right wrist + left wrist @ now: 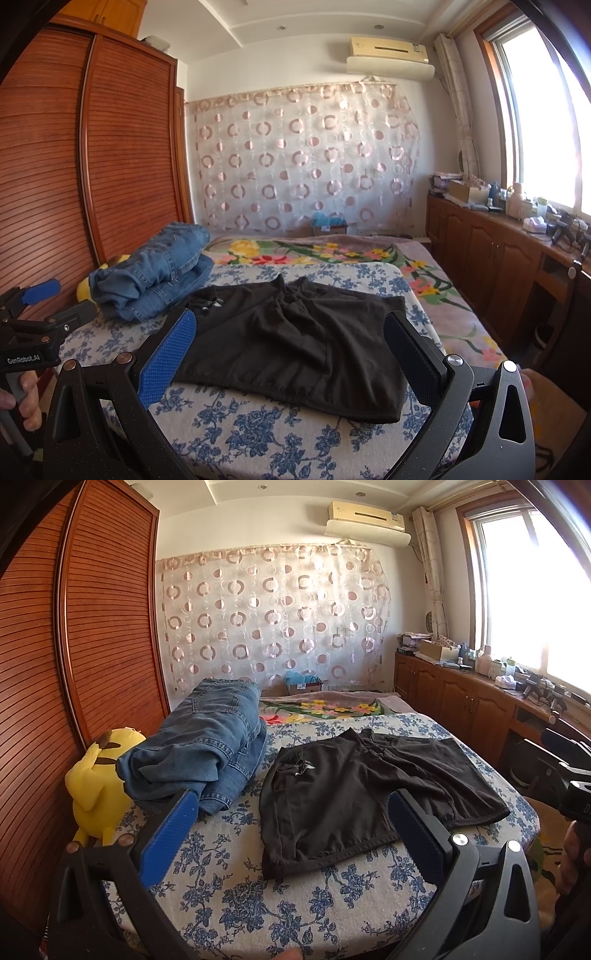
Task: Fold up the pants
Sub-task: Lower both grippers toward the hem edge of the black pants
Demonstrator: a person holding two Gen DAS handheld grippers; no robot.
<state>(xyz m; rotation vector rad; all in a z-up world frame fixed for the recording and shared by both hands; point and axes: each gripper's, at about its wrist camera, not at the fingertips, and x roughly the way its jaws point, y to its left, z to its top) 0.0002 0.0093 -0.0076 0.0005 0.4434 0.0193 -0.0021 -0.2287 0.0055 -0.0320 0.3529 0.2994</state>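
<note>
1. The shorts lie spread flat on the bed, near its front edge.
2. The folded jeans sit on the bed to their left.
3. A plush toy stands left of the jeans, beside the wardrobe.

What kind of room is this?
Most likely a bedroom: a bed under a flowered cover, a big wooden wardrobe beside it, and black shorts laid out on top.

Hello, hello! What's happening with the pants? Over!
Left hand-held gripper open, right hand-held gripper open, both empty. Black shorts flat on bed, unfolded. Jeans piled beside, not blocking.
</note>
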